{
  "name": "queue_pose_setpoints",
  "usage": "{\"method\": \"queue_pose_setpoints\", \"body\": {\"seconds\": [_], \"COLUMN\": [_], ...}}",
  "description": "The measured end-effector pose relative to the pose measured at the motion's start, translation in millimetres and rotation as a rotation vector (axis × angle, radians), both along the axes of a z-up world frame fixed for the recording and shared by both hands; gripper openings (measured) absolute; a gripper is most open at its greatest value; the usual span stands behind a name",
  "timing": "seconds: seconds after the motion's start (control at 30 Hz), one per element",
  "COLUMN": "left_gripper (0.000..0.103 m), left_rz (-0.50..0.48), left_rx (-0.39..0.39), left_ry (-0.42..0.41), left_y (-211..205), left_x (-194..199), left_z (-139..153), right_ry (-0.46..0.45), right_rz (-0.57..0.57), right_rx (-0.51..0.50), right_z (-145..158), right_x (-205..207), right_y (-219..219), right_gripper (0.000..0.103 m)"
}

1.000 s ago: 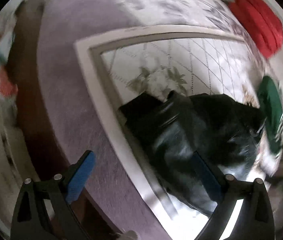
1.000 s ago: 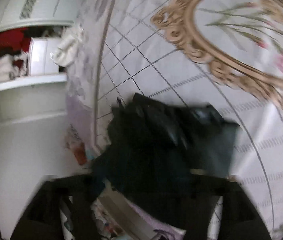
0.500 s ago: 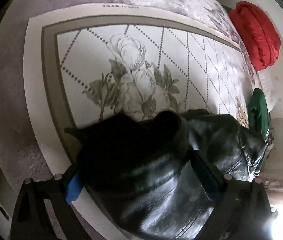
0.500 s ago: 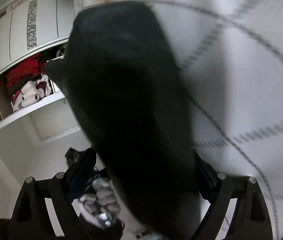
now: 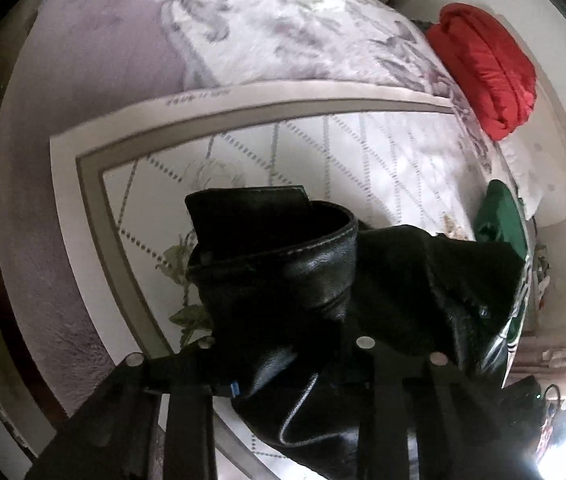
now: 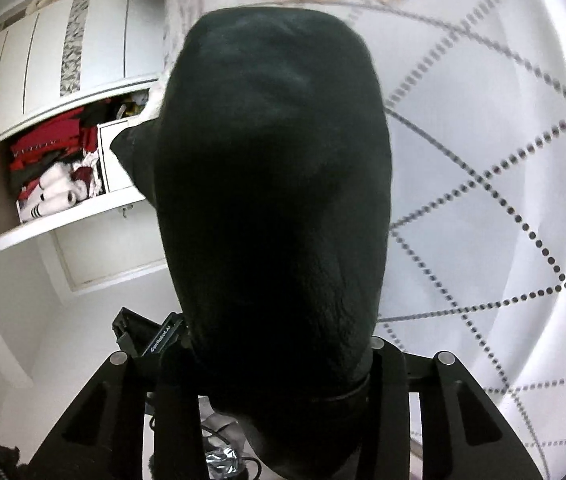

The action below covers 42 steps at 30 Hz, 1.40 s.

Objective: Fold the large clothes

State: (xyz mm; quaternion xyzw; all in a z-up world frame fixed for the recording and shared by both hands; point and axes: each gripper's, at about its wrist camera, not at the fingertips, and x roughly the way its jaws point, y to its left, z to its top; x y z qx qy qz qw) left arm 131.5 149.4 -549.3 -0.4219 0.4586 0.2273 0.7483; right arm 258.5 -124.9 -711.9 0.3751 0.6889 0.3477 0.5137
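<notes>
- Filling both views, one black leather jacket (image 5: 307,280) hides the quilt (image 5: 383,152).
- Left gripper (image 5: 283,364) and right gripper (image 6: 279,356) each clamp it.
- One red bundle (image 5: 487,68), one green garment (image 5: 501,220) nearby.

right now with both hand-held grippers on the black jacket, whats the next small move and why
Probably lift and spread it flat. The left hand-held gripper and the right hand-held gripper are each shut on the black leather jacket, which lies bunched on the bed cover, so no clean fold line shows yet.
</notes>
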Motion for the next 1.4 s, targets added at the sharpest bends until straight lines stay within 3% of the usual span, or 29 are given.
{"method": "queue_pose_setpoints", "body": {"seconds": [0.2,0.4,0.63,0.77,0.93,1.07,1.13,1.23,1.33,1.4], "left_gripper": [0.025,0.025,0.025,0.025,0.025,0.026,0.026,0.035,0.037,0.038], "left_rz": [-0.050,-0.123,-0.200,-0.205,-0.226,-0.296,-0.351,-0.409,-0.469,-0.505], "left_rx": [0.008,0.023,0.043,0.022,-0.013,-0.016,-0.016,0.034,0.088,0.115], "left_ry": [-0.043,-0.139,-0.274,-0.316,-0.356,-0.326,-0.258,-0.222,-0.218,-0.204], "left_y": [1.0,-10.5,-59.0,-87.9,-121.2,-145.6,-160.4,-175.7,-177.6,-181.2], "left_x": [27.4,102.5,243.7,318.8,418.6,476.4,503.2,513.9,506.9,499.7], "left_z": [43.4,90.7,125.2,122.2,90.0,44.5,6.6,-15.2,-3.7,6.3], "right_ry": [-0.039,-0.103,-0.232,-0.280,-0.286,-0.229,-0.181,-0.099,-0.114,-0.135], "right_rz": [-0.013,-0.083,-0.181,-0.201,-0.204,-0.212,-0.233,-0.266,-0.249,-0.222], "right_rx": [0.019,0.052,0.075,0.080,0.106,0.142,0.110,0.062,0.038,-0.093], "right_z": [71.4,139.0,209.1,226.8,206.1,142.3,102.5,56.0,60.9,70.3], "right_x": [16.8,69.4,193.9,285.3,396.2,473.7,493.3,510.1,510.8,497.0], "right_y": [-33.4,-64.8,-120.0,-160.3,-207.3,-241.0,-253.0,-273.1,-273.1,-265.9], "right_gripper": [0.041,0.041,0.041,0.041,0.041,0.041,0.041,0.047,0.057,0.069]}}
